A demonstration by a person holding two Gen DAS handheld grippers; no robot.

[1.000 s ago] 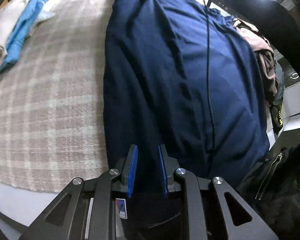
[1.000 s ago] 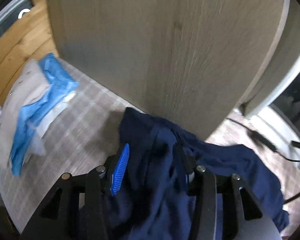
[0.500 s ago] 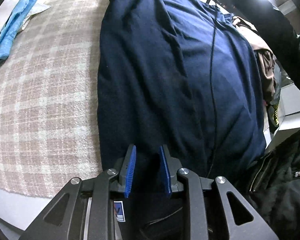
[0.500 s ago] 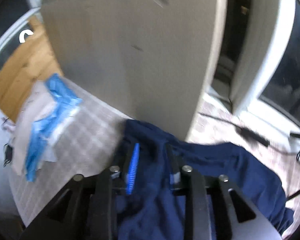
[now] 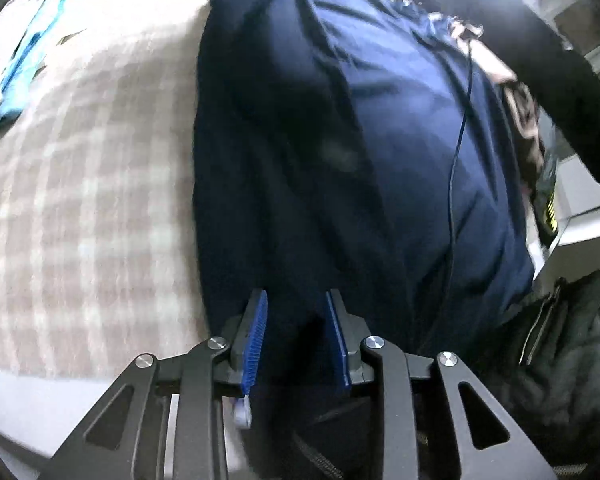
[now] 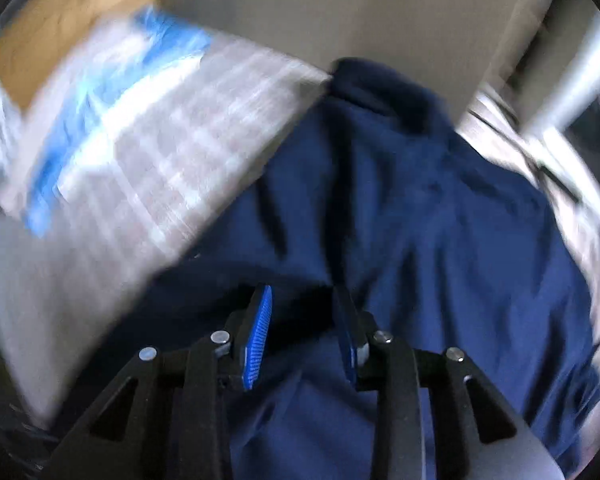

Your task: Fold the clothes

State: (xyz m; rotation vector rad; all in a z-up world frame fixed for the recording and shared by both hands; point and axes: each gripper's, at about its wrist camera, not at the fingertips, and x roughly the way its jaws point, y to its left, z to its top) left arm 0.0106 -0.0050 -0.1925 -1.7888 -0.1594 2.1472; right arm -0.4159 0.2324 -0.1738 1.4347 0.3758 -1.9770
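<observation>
A navy blue garment (image 5: 340, 152) lies stretched out on a beige plaid blanket (image 5: 84, 184). My left gripper (image 5: 296, 300) is shut on the garment's near hem, with cloth bunched between the blue pads. In the right wrist view the same navy garment (image 6: 420, 208) fills the middle, blurred by motion. My right gripper (image 6: 302, 294) is shut on a fold of it at the other end, cloth between its pads.
Folded light blue and white clothes (image 5: 24, 52) lie at the blanket's far left, also in the right wrist view (image 6: 100, 92). A black jacket (image 5: 556, 352) and a tan garment (image 5: 524, 112) lie at the right. A thin cable (image 5: 458, 144) crosses the navy cloth. A wooden panel (image 6: 300, 4) stands behind.
My right gripper has closed on the navy cloth and swung down fast, from facing the wooden panel to over the garment. The left gripper has kept its hold and moved slightly forward.
</observation>
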